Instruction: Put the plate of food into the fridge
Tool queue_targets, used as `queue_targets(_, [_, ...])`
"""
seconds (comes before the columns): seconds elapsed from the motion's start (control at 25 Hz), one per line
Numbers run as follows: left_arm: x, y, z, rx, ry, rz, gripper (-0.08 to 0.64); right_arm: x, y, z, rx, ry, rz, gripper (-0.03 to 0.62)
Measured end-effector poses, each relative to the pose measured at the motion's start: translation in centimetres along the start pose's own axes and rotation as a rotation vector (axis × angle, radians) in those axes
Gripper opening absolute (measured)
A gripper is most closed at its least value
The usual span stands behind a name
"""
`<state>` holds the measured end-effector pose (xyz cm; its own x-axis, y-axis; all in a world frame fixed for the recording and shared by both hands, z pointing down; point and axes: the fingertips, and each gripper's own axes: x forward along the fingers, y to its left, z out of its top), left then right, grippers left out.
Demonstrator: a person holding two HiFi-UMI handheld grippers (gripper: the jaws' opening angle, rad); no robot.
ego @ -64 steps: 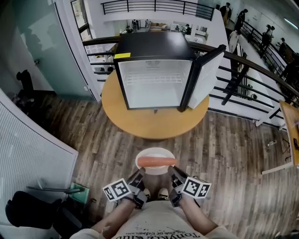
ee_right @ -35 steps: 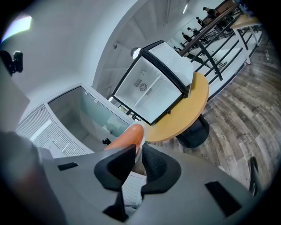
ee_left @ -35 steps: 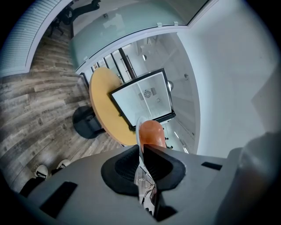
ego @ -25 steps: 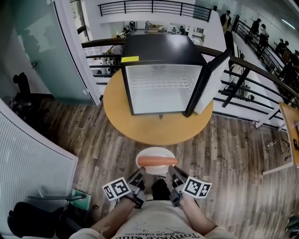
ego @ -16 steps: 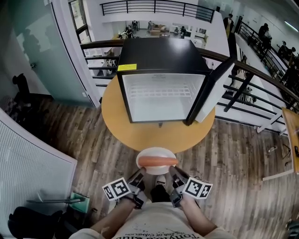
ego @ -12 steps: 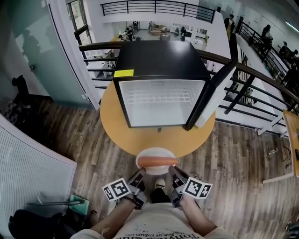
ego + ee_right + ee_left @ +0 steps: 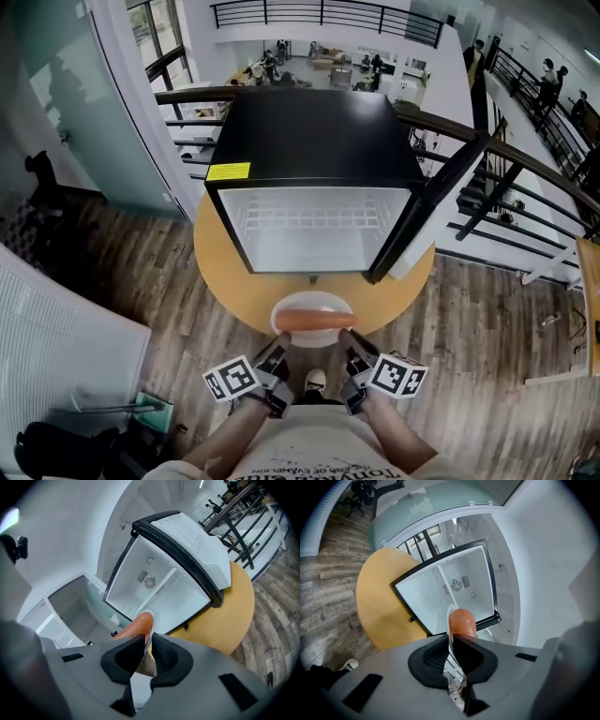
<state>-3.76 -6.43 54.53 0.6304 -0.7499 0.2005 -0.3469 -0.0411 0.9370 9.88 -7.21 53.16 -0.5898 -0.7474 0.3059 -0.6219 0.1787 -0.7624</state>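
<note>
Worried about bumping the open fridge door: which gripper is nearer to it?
Right. The right gripper grips the plate's rim below the door; the left gripper holds the opposite rim, farther away.

You face a round wooden table [image 7: 234,286] standing on the plank floor [image 7: 122,272]. A black fridge [image 7: 314,131] sits directly on the tabletop, covering its middle and far side, with its door [image 7: 414,220] swung open over the right edge. Bare tabletop shows only as a crescent along the near and left edges.

The yellow label [image 7: 229,172] on the fridge [image 7: 309,122] carries print too small to read.
</note>
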Motion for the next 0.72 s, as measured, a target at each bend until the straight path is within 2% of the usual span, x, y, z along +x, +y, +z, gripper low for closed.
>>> queue_targets(0.28, [2.0, 0.1, 1.3, -0.005, 0.011, 0.016, 0.046, 1.6, -0.6, 1.6, 0.007, 0.009, -0.012, 0.064])
queue_targets(0.72, [4.8, -0.9, 5.9, 0.029, 0.049, 0.002, 0.046, 5.2, 0.4, 4.9, 0.005, -0.040, -0.030, 0.064])
